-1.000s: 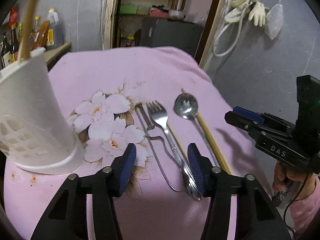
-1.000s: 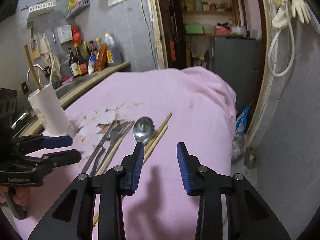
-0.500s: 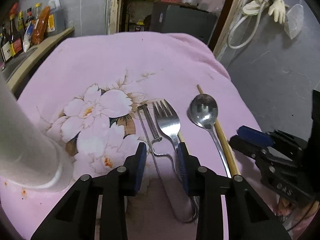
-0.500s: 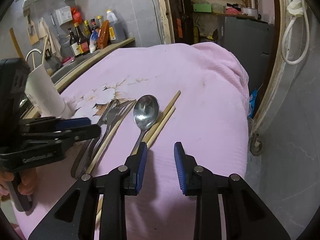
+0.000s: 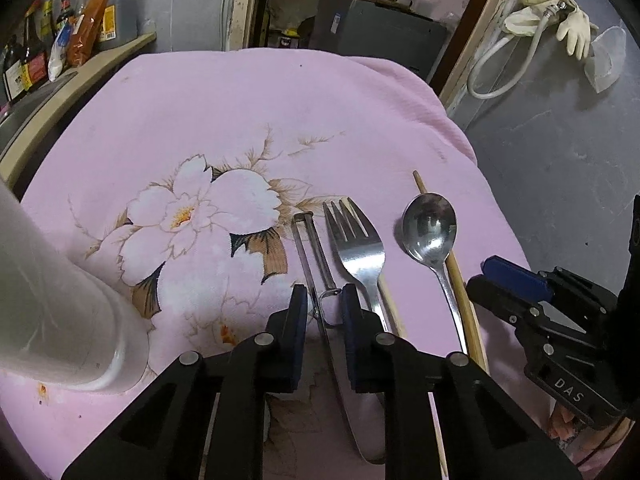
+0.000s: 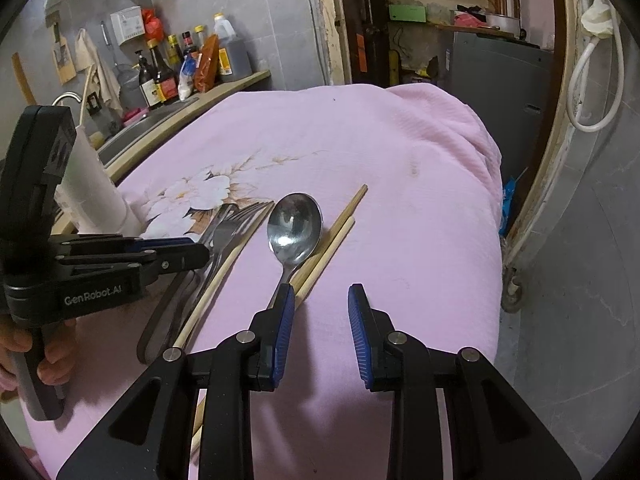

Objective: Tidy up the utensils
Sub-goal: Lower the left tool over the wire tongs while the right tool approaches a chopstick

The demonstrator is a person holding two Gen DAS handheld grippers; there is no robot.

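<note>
On the pink flowered cloth (image 5: pixel 248 112) lie a wire-handled metal peeler (image 5: pixel 310 248), a fork (image 5: pixel 358 248), a spoon (image 5: pixel 430 228) and wooden chopsticks (image 5: pixel 460 284). My left gripper (image 5: pixel 325 308) is low over the peeler. Its jaws are closing with the peeler's handle between them, and a gap still shows at the left pad. The white utensil holder (image 5: pixel 60 300) stands at the left. In the right wrist view my right gripper (image 6: pixel 322 316) is open over bare cloth. The spoon (image 6: pixel 295 226) handle and chopsticks (image 6: pixel 340 228) pass by its left finger. My left gripper (image 6: pixel 202 252) is at the fork (image 6: pixel 224 232).
Bottles (image 6: pixel 184 68) line a counter beside a sink at the back left. A grey cabinet (image 6: pixel 500 68) fills the doorway behind the table. The cloth drops off at the right edge (image 6: pixel 488 208), next to a wall with a white hose (image 6: pixel 580 80). A hand (image 6: pixel 52 364) holds the left gripper.
My left gripper has moved forward and down over the peeler, and its jaws have narrowed around the handle. The holder has slid to the view's left edge. My right gripper has come nearer the spoon.
</note>
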